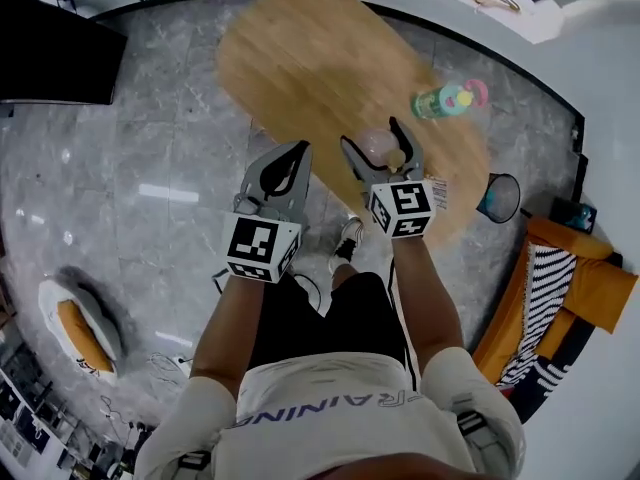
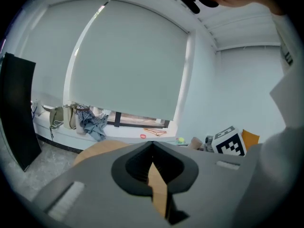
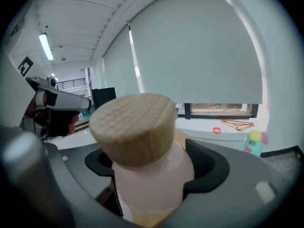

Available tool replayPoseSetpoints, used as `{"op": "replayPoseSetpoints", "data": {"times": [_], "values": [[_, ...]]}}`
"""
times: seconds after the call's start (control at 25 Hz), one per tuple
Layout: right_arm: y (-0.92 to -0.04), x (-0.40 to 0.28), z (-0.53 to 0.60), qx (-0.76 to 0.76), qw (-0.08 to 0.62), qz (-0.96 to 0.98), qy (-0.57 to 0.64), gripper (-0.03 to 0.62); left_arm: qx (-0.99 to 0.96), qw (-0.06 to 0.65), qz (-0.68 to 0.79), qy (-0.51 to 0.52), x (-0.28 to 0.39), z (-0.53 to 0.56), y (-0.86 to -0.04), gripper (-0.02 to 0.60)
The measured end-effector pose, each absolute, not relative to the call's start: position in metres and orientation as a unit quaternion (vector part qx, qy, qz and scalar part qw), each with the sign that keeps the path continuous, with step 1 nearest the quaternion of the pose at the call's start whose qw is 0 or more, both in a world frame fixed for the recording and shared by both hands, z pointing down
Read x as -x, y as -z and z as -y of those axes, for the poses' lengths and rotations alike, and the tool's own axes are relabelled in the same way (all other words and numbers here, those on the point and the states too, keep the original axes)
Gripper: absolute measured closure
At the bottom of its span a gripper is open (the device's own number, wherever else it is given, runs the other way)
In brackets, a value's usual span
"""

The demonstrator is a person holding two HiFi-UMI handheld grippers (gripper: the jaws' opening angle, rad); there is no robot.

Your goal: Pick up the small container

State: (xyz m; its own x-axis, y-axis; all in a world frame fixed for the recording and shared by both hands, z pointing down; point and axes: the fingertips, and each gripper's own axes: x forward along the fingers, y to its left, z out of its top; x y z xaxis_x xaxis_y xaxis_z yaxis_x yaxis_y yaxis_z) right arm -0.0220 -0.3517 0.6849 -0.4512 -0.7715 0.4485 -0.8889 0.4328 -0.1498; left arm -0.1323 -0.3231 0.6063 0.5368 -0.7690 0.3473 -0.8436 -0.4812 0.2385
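The small container [image 1: 381, 148] is a pale pink jar with a round wooden lid [image 3: 132, 127]. It stands upright between the jaws of my right gripper [image 1: 372, 138], over the near edge of the oval wooden table [image 1: 300, 58]. In the right gripper view the jar [image 3: 151, 179] fills the gap and both black pads [image 3: 207, 164] press on its sides. My left gripper [image 1: 300, 150] hangs just left of it, beside the table's edge. In the left gripper view its jaw tips [image 2: 152, 145] meet, with nothing between them.
A green bottle with a yellow and pink top [image 1: 443, 99] lies further right on the table. An orange seat with a striped cushion [image 1: 560, 288] and a round black object [image 1: 500, 196] stand at the right. A black panel [image 1: 50, 48] is at the far left, and a small cushion bed [image 1: 75, 328] lies on the marble floor.
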Motion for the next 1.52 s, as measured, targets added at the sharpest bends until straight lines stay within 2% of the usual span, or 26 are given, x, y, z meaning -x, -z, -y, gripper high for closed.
{"op": "replayPoseSetpoints", "data": {"times": [0.4,0.76,1.2,1.52], "values": [[-0.551,-0.011,0.322,-0.498,0.138,0.841,-0.160,0.166,-0.863,0.174,0.470,-0.060,0.107,0.315,-0.493,0.581],[-0.459,-0.024,0.293,-0.489,0.115,0.853,-0.143,0.166,-0.874,0.156,0.456,-0.061,0.094,0.294,-0.427,0.581],[-0.385,-0.027,0.282,-0.477,0.089,0.867,-0.117,0.164,-0.883,0.142,0.446,-0.030,0.089,0.281,-0.372,0.581],[-0.375,-0.030,0.282,-0.471,0.093,0.870,-0.111,0.164,-0.888,0.141,0.437,-0.019,0.078,0.283,-0.362,0.581]]}}
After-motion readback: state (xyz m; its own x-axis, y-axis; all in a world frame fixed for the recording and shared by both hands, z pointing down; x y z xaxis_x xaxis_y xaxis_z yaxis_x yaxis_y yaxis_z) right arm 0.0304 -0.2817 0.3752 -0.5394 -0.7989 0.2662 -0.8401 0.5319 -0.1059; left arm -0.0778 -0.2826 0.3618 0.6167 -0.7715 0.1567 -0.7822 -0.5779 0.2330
